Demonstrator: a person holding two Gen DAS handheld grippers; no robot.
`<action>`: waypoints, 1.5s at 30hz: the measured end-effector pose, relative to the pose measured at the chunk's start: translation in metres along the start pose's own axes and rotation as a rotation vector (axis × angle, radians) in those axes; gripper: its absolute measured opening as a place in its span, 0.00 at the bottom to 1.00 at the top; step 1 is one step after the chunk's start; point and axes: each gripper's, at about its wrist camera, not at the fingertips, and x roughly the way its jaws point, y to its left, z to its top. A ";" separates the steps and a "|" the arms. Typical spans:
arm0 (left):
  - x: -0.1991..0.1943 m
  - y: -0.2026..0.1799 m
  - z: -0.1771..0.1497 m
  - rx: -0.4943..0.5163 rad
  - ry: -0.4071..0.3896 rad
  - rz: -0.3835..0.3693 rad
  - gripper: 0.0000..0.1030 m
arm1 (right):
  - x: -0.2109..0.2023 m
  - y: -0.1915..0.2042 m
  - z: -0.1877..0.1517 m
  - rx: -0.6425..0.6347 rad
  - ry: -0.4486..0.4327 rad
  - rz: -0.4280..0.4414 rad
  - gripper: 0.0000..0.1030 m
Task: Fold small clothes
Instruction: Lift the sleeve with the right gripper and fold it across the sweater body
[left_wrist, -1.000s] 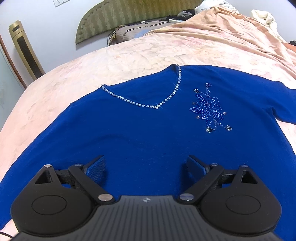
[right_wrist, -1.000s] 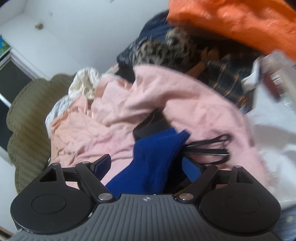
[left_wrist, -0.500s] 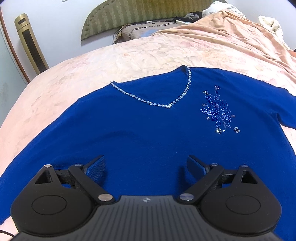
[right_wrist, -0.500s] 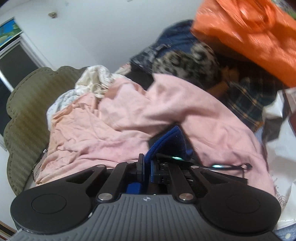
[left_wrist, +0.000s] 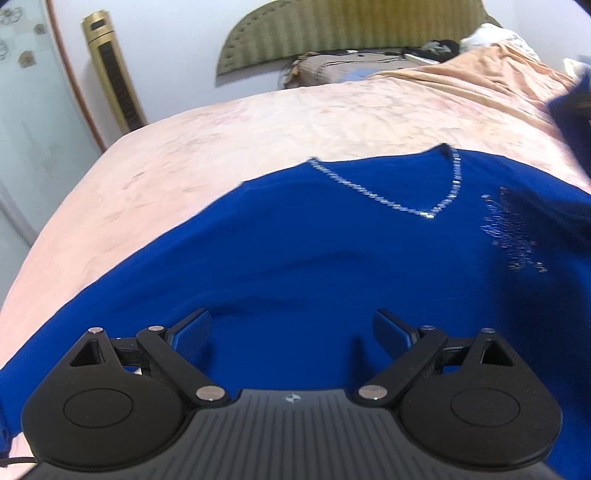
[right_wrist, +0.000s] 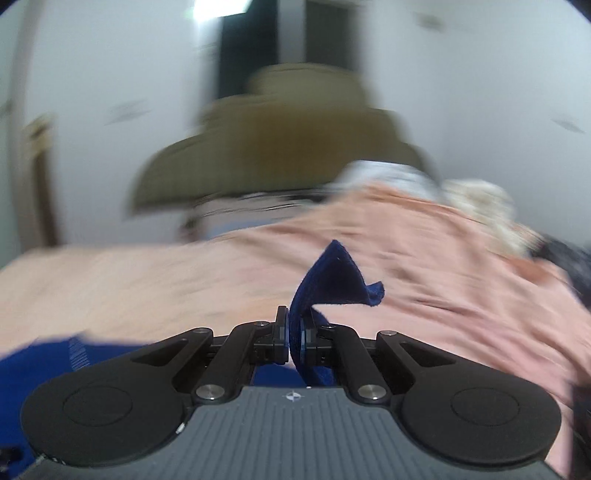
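- Bed (left_wrist: 258, 122) first: it has a pink cover, and the blue top (left_wrist: 314, 258) lies flat on it. The top runs long from side to side in front of your left hand, with the sparkly neckline (left_wrist: 406, 206) pointing away from you.
- Headboard (right_wrist: 280, 140) next: your right camera faces it now. One second ago that camera looked at a heap of clothes, so you have swung that hand toward the middle of the bed.
- Left gripper (left_wrist: 293, 330): its fingers (left_wrist: 192, 332) are spread wide and hold nothing. They hover low over the body of the top, which lies right under them. The neckline sits further right in this view than it did before.
- Right gripper (right_wrist: 293, 334): its fingers are pressed together on the sleeve (right_wrist: 332, 280), which sticks up between them. One second ago they were spread around it.
- Your right hand has the cloth, so I think it must carry the sleeve across toward the neckline.
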 end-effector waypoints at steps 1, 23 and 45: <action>0.000 0.006 -0.001 -0.010 -0.001 0.014 0.92 | 0.008 0.028 -0.003 -0.049 0.008 0.052 0.09; 0.026 0.095 -0.024 -0.207 0.079 0.140 0.92 | 0.042 0.244 -0.034 -0.261 0.196 0.506 0.08; 0.002 0.158 -0.054 -0.360 0.139 0.237 0.92 | -0.030 0.163 -0.061 -0.081 0.244 0.351 0.78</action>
